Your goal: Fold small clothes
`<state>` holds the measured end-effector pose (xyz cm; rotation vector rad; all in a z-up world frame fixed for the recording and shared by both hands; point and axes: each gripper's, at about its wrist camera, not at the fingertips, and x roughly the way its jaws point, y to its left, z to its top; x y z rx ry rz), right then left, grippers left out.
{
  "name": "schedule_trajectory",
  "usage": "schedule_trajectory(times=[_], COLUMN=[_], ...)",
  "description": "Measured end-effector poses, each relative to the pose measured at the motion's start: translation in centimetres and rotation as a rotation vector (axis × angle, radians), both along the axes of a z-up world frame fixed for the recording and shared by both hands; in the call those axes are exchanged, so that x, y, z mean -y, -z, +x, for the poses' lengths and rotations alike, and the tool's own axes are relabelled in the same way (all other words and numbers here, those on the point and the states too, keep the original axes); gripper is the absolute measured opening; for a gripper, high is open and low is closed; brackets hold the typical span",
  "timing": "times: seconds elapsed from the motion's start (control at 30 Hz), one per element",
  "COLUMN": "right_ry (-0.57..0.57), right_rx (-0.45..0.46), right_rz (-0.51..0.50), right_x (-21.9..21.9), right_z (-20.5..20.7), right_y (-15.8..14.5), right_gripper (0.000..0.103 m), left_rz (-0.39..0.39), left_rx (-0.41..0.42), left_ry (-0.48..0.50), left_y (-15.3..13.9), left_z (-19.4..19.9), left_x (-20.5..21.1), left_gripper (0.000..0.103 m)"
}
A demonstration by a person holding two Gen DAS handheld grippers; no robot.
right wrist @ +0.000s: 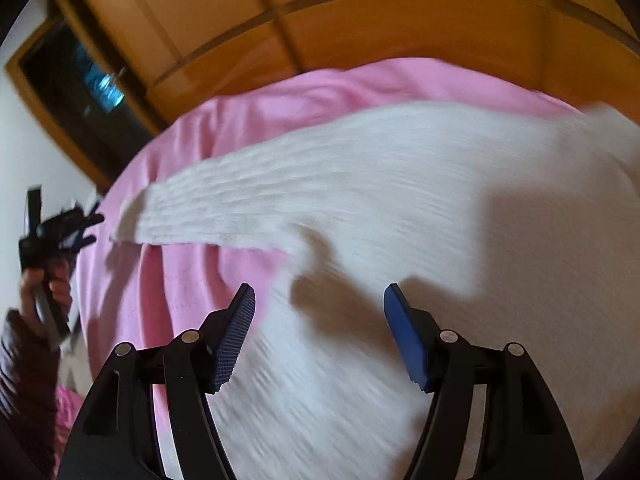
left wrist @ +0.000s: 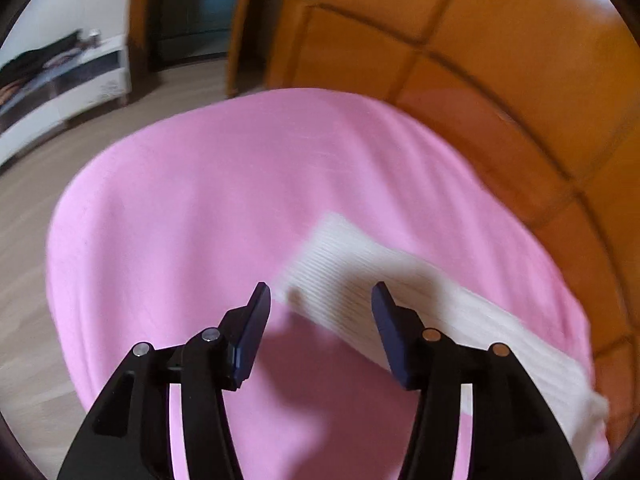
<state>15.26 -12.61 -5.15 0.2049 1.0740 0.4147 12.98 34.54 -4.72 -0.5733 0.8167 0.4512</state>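
Note:
A white ribbed knit garment lies spread on a pink sheet. One long sleeve stretches out to the left. My right gripper is open and empty, hovering above the garment's body near the armpit. In the left wrist view my left gripper is open and empty above the end of the sleeve on the pink sheet. The left gripper also shows in the right wrist view, held in a hand at the sheet's left edge.
An orange wooden headboard curves behind the bed. A white low cabinet stands on the wood floor at far left, with a dark doorway beyond it.

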Motion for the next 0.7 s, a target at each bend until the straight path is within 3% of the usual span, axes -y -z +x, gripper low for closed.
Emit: schedule_trajectory(times=[0.1, 0.23, 0.3, 0.43, 0.57, 0.67, 0.7], right_ry=[0.154, 0.334, 0.423, 0.568, 0.607, 0.527, 0.490], right_rx=[-0.012, -0.017, -0.010, -0.022, -0.078, -0.126, -0.130], right_rz=[-0.023, -0.062, -0.072, -0.085, -0.058, -0.024, -0.039], right_x=[7.0, 15.2, 19.3, 25.5, 28.4, 27.1, 26.4], right_z=[-3.1, -7.6, -10.9, -16.9, -22.3, -25.2, -26.0], right_y=[0.0, -0.4, -1.1, -1.8, -1.1, -0.4, -0.4], right_gripper=[0.066, 0.066, 0.066, 0.067, 0.067, 0.067, 0.064], left_rz=[-0.005, -0.043, -0.078, -0.090, -0.131, -0.164, -0.180], left_rx=[0.044, 0.100, 0.103, 0.053, -0.007, -0.037, -0.041], left_ry=[0.167, 0.486, 0.624, 0.804, 0.894, 0.933, 0.950], left_y=[-1.0, -1.5, -1.1, 0.4, 1.8, 2.7, 2.7], left_z=[-1.9, -5.2, -6.9, -9.7, -11.5, -12.9, -13.5], left_x=[5.1, 14.1, 17.9, 23.0, 24.6, 25.3, 25.5], left_gripper=[0.052, 0.059, 0.063, 0.064, 0.064, 0.062, 0.056])
